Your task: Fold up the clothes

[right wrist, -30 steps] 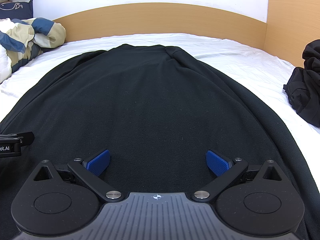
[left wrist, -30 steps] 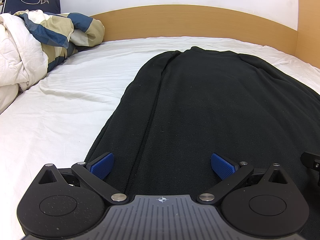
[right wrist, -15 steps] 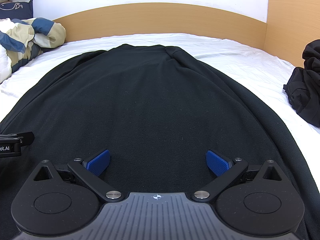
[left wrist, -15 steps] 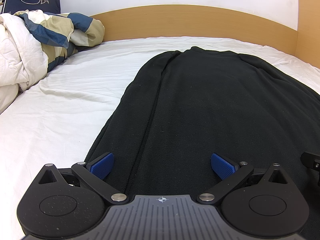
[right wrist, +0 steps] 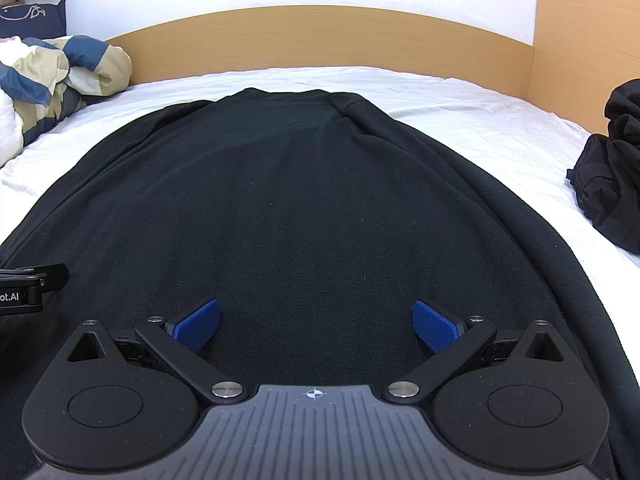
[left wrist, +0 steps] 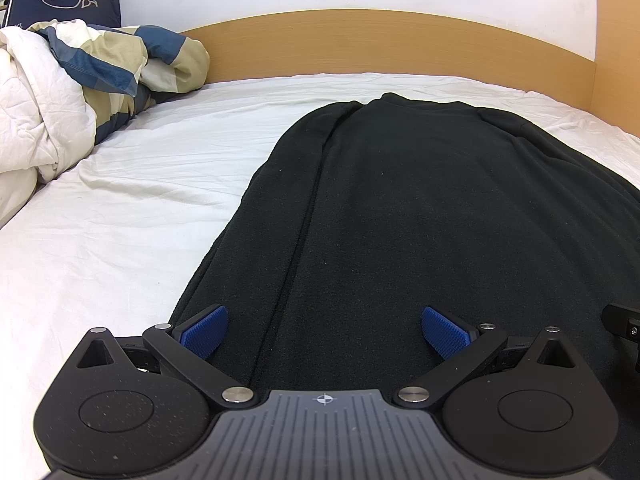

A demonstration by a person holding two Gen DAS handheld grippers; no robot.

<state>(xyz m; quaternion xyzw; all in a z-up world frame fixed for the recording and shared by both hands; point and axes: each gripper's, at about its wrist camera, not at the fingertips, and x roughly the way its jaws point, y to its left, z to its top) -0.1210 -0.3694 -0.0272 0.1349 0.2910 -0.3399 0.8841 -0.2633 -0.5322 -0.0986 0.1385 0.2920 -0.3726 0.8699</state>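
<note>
A black fleece garment (left wrist: 440,208) lies spread flat on the white sheet of the bed (left wrist: 120,220), running from the bottom of the frame up toward the wooden headboard (left wrist: 380,44) in both views. In the left wrist view it fills the centre and right of the frame, with a sleeve folded along its left edge and a long seam line running down toward the bottom centre.

The left tongs (left wrist: 324,330) sit low at the bottom of the frame, pointing forward along the garment, level and close over the fabric near its lower left edge. Their blue pads (left wrist: 204,330) stand wide apart with nothing between them; whether they touch the fleece cannot be told. The right tongs (right wrist: 316,326) are in the same pose in the right wrist view: low, aimed up the garment's middle, blue pads spread wide and holding nothing. A black part of the left tool shows at the left edge of the right wrist view, and a part of the right tool at the right edge of the left wrist view, so the two sit side by side.

A rumpled white and blue-beige duvet (left wrist: 80,92) is heaped at the upper left, with a navy pillow (left wrist: 64,4) behind it. A pile of black clothing (right wrist: 612,168) lies at the right edge of the right wrist view, apart from the spread garment.
</note>
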